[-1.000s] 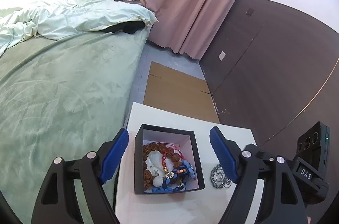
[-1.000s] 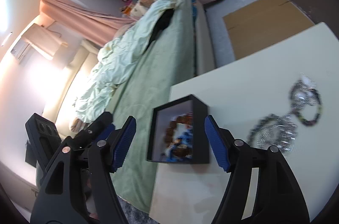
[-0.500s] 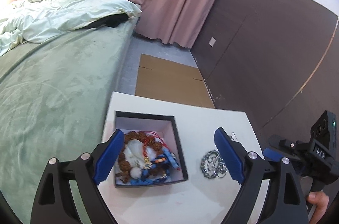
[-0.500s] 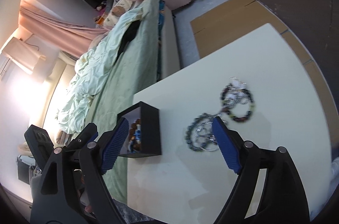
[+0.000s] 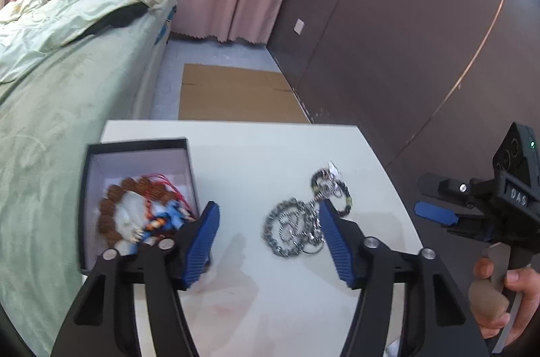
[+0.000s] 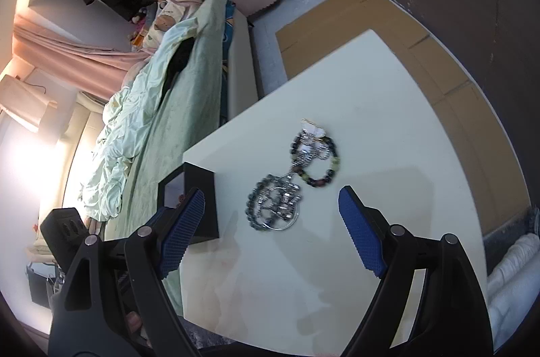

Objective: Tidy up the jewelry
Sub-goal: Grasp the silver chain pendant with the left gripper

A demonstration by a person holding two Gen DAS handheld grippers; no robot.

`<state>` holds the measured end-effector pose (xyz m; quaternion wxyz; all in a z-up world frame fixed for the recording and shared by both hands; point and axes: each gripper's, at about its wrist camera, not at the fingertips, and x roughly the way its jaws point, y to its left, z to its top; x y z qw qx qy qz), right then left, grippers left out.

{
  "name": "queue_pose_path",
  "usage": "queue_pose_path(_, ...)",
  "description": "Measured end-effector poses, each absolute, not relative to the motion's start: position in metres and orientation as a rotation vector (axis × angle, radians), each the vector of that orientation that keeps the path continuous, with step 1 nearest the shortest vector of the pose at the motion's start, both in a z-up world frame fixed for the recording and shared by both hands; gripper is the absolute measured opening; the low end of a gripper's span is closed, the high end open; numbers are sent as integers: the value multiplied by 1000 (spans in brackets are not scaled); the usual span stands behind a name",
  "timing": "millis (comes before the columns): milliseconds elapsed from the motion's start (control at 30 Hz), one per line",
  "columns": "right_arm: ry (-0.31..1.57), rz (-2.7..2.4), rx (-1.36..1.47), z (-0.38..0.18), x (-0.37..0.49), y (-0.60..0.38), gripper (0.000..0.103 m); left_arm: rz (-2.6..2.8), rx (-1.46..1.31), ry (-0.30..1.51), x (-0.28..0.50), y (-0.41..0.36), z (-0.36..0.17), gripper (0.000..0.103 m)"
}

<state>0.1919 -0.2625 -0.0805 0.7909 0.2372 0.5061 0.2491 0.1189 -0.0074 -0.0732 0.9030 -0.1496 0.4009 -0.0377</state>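
A black jewelry box (image 5: 136,151) stands on the left side of the white table (image 5: 256,161); it holds a brown bead bracelet (image 5: 116,205) and blue and red pieces. A pile of silver chains (image 5: 293,230) and a dark bead bracelet (image 5: 332,191) lie loose to its right. My left gripper (image 5: 268,242) is open and empty, just above the chains. My right gripper (image 6: 271,233) is open and empty, with the chains (image 6: 275,205) and the bead bracelet (image 6: 317,161) ahead between its fingers. The box (image 6: 199,198) is at its left finger.
A bed with green cover (image 5: 50,107) runs along the table's left side. Flat cardboard (image 5: 233,93) lies on the floor beyond the table. A dark wall panel (image 5: 405,46) is on the right. The right gripper's body (image 5: 499,198) hovers at the table's right edge.
Both grippers have swung right, away from the box and toward the loose chains. The chains now sit between each gripper's fingers. Both stay open.
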Motion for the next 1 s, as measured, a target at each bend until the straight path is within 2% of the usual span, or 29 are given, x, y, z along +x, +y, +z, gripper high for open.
queue_pose_path(67,1094,529,513,-83,193,-269,82,-90,-303,847,122,-13,-80,50)
queue_pose_path(333,1107,503,546,-87,200,-289,82,-142,-252,897,132,-49,-101,43)
queue_pose_path(433,1103,504,558,-87,201,-294,82,-162,-227,910,136,-64,-110,37)
queue_pose_path(800,1097,492,606,-87,210,-312,82,-200,-113,937,162,-106,-138,31)
queue_pose_path(1000,1092,491,621,-87,215,-317,82,-168,-103,942,173,-108,-150,22)
